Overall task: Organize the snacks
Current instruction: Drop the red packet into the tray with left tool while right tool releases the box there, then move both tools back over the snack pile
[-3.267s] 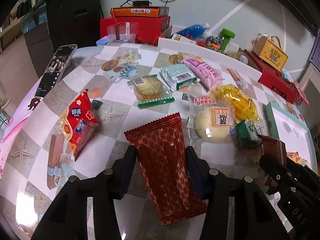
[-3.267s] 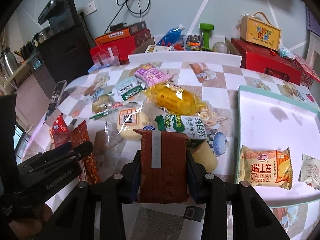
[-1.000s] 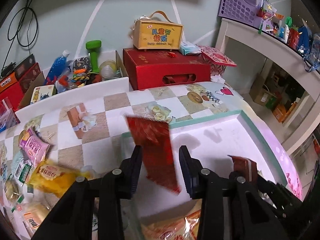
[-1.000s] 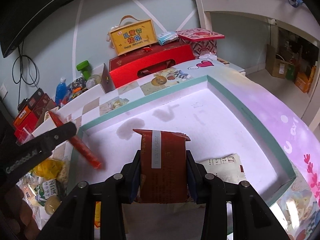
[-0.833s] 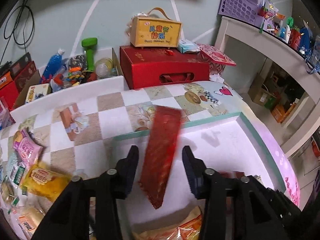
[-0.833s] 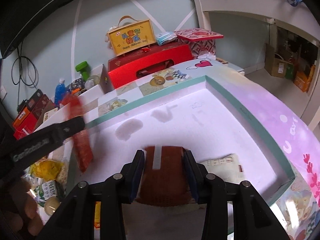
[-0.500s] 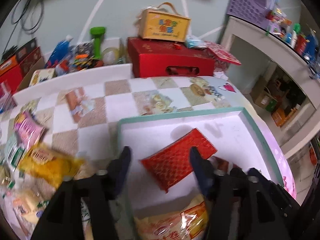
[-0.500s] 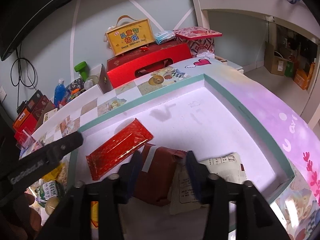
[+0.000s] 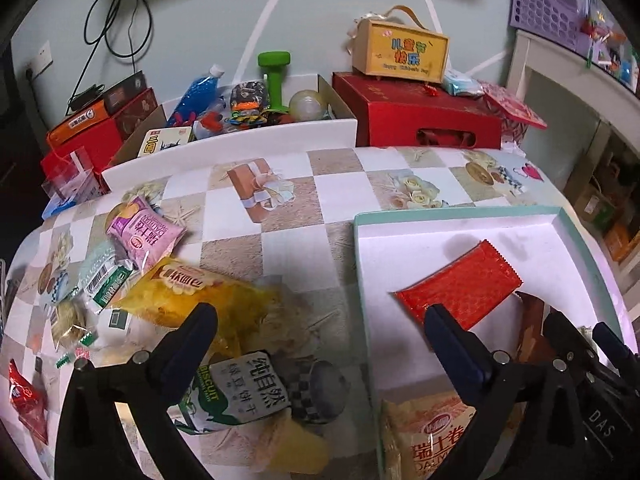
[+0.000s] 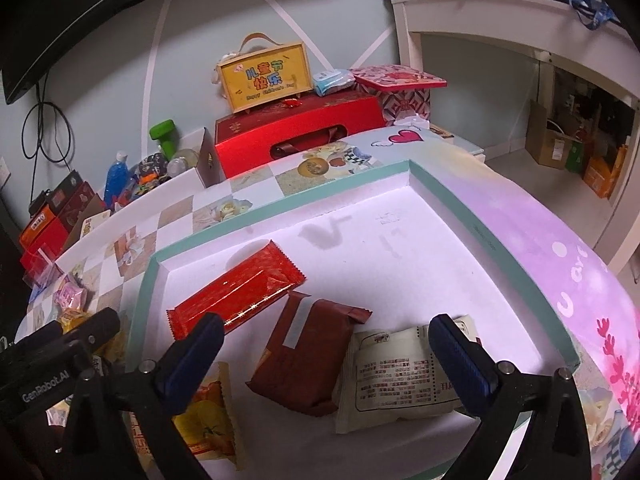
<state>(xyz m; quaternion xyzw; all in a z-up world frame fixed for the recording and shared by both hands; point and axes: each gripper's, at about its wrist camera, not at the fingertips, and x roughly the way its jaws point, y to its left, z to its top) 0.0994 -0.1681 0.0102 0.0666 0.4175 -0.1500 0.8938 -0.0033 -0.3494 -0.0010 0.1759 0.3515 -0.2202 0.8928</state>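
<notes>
A teal-rimmed white tray [image 10: 440,188] holds a shiny red packet [image 10: 240,292], a brown packet [image 10: 308,360], a white printed packet [image 10: 400,376] and an orange packet [image 10: 204,412]. My right gripper [image 10: 326,328] hangs over the brown packet, its jaws opening wide and touching nothing. My left gripper [image 9: 318,320] hovers over the tray's left rim [image 9: 360,280], jaws also opening, empty. Below it on the table lie a green biscuit pack [image 9: 236,392] and a yellow pack [image 9: 192,292]. The red packet [image 9: 460,290] lies flat in the tray.
More snacks lie at the table's left: a pink pack [image 9: 144,236] and a small red pack [image 9: 24,400]. Behind the table stand a red gift box [image 9: 424,120], a yellow box [image 9: 400,54] and a carton with a green dumbbell [image 9: 274,76].
Both grippers have opened. The red packet dropped flat into the tray and the brown packet fell beside it. My left gripper has swung left toward the table; the right stayed put.
</notes>
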